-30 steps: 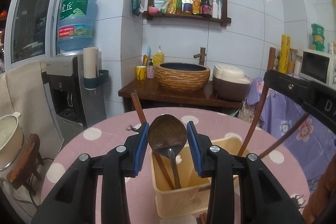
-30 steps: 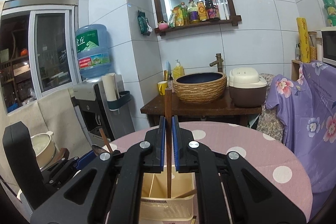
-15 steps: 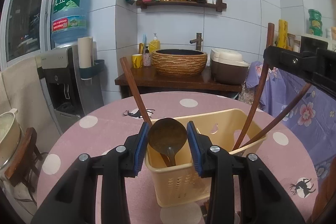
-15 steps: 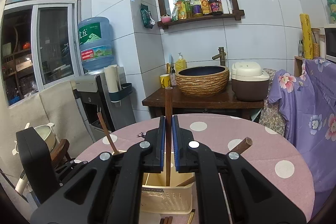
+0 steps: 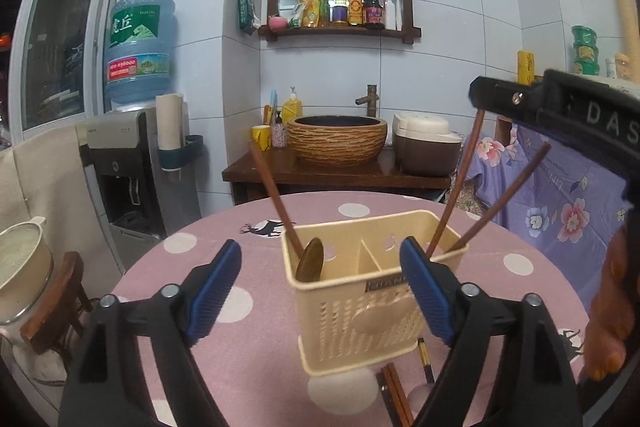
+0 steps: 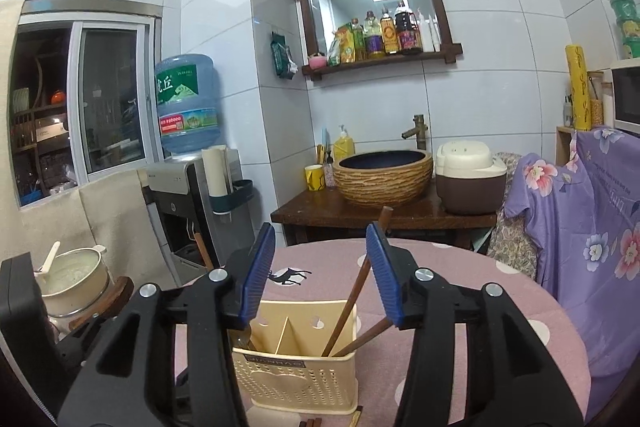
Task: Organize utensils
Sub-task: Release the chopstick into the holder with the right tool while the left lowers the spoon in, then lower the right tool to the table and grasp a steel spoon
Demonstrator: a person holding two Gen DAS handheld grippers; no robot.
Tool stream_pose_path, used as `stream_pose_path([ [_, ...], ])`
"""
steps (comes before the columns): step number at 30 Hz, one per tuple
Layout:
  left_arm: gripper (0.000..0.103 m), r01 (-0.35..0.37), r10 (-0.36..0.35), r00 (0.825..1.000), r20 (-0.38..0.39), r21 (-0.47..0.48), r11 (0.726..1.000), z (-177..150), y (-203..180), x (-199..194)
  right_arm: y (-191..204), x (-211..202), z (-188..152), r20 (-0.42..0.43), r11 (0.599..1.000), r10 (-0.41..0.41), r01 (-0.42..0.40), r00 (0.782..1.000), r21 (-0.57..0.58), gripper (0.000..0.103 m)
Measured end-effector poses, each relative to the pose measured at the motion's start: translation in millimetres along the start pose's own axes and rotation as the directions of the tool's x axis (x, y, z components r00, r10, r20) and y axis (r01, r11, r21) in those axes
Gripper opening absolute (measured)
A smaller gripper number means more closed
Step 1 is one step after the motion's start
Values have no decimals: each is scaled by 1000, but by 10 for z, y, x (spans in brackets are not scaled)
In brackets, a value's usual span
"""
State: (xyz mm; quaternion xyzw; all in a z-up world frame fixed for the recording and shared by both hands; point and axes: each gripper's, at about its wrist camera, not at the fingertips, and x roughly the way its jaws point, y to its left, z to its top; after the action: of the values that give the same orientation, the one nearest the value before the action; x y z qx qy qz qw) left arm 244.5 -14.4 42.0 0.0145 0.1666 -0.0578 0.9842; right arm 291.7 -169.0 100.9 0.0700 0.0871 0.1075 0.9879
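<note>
Both jaws wide apart, gripping nothing: left gripper (image 5: 320,281), right gripper (image 6: 320,271). The caddy (image 5: 372,291) holds a spoon (image 5: 310,259) and chopsticks (image 5: 456,187). Loose chopsticks (image 5: 394,395) lie on the bench (image 5: 240,307); best reach low, pinch mid-shaft.

The left gripper (image 5: 320,291) has let go of the spoon (image 5: 310,259), which now leans in the left compartment of the holder (image 5: 360,311). The right gripper (image 6: 320,273) has spread its fingers and released its chopstick (image 6: 352,295), now leaning in the right compartment.
</note>
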Motion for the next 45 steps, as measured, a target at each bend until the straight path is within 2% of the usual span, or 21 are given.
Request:
stream_pose_path([
  [3, 92, -4, 5, 1000, -6, 8, 1000, -99, 36, -144, 7, -219, -33, 25, 999, 4, -3, 1000, -32, 64],
  [5, 95, 3, -3, 999, -34, 4, 1000, -182, 67, -200, 37, -366, -103, 29, 997, 11, -9, 1000, -74, 64],
  [7, 97, 15, -16, 997, -74, -18, 1000, -283, 109, -218, 60, -466, -193, 21, 994, 19, -16, 1000, -106, 69],
  [12, 97, 13, -25, 981, -195, -63, 998, -571, 171, -171, -26, -540, -500, -94, 995, 30, -39, 995, -97, 73],
  [17, 97, -3, -16, 965, -263, -71, 997, -860, 201, -205, -169, -516, -866, -213, 996, -24, 5, 977, -87, 73],
  [21, 96, 7, -40, 948, -315, -104, 995, -1033, 221, -222, -313, -460, -1169, -320, 997, -51, 30, 946, -70, 73],
  [27, 80, 44, -76, 929, -362, -97, 994, -1179, 133, -227, -480, -351, -1542, -462, 997, -76, 66, 884, -36, 72],
  [30, 74, 68, -105, 915, -389, -108, 992, -1244, 69, -199, -512, -306, -1696, -531, 1000, -19, 29, 847, 10, 65],
  [32, 73, 78, -113, 910, -398, -102, 992, -1283, 22, -197, -483, -298, -1780, -556, 1000, 2, 6, 831, 13, 63],
  [36, 71, 82, -118, 905, -408, -105, 991, -1317, 3, -197, -319, -262, -1862, -578, 998, 28, -51, 816, -23, 59],
  [40, 71, 72, -111, 907, -407, -109, 991, -1309, 29, -214, -144, -211, -1906, -623, 993, 25, -93, 782, -78, 43],
  [44, 71, 69, -111, 906, -409, -116, 991, -1318, 49, -229, -77, -271, -1983, -659, 990, 52, -124, 750, -63, 35],
  [45, 71, 69, -112, 905, -411, -117, 991, -1323, 49, -227, -61, -287, -2000, -667, 989, 52, -129, 743, -66, 30],
])
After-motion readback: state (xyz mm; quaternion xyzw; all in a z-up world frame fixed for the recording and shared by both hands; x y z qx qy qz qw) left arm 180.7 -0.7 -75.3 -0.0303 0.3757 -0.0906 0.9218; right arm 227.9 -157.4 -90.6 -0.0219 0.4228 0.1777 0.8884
